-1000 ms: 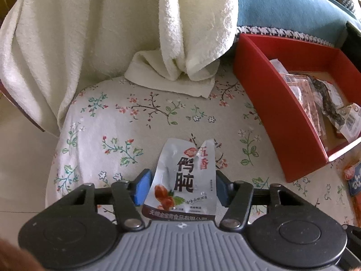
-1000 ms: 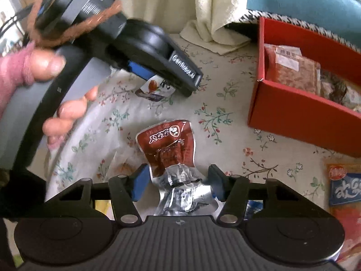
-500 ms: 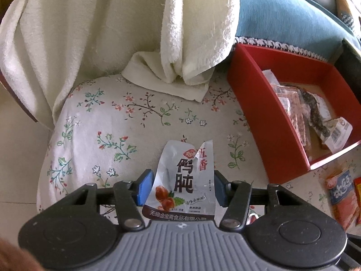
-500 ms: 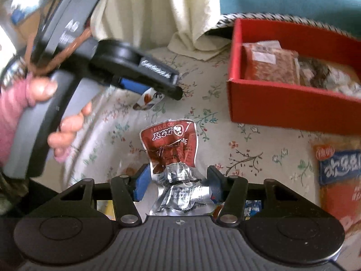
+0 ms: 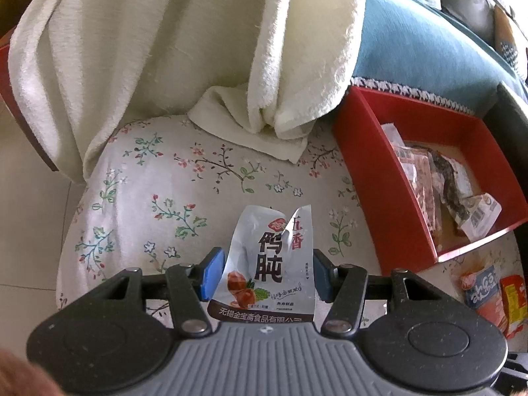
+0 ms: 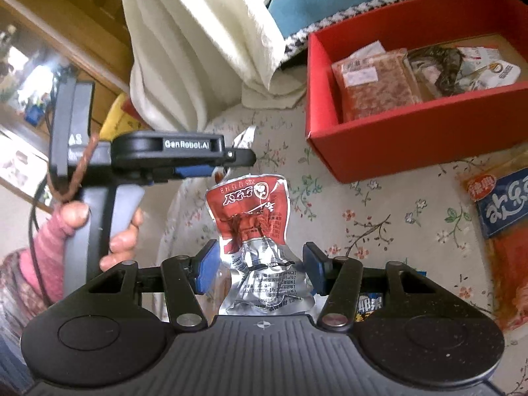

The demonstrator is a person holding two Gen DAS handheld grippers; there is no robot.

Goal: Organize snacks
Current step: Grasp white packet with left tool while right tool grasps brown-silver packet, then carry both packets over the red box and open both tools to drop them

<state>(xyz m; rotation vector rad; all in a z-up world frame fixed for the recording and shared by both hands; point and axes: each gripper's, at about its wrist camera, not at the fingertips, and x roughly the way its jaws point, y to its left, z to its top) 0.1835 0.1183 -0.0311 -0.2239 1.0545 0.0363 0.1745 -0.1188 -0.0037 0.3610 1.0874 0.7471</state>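
Silver pouch (image 5: 269, 264) printed 鸭肫 and 五香, clamped in left gripper (image 5: 267, 272) over floral cloth (image 5: 148, 181), red-and-silver pouch (image 6: 255, 231) dated 2025 12 13 clamped in right gripper (image 6: 260, 269), "GenRobot.AI" on left gripper's side, red box (image 6: 396, 138) of snacks beyond.

Floral-printed cushion cover (image 5: 171, 198) underneath, pale with small red and blue blossoms on dark twigs. Cream towel (image 5: 171, 43) draped over the backrest, one end bunched on the seat. Teal upholstery (image 5: 422, 49) with a black-and-white woven trim behind. Pale tiled floor (image 5: 29, 204) at the left. Wooden shelving (image 6: 66, 16) at upper left, daylight on it.
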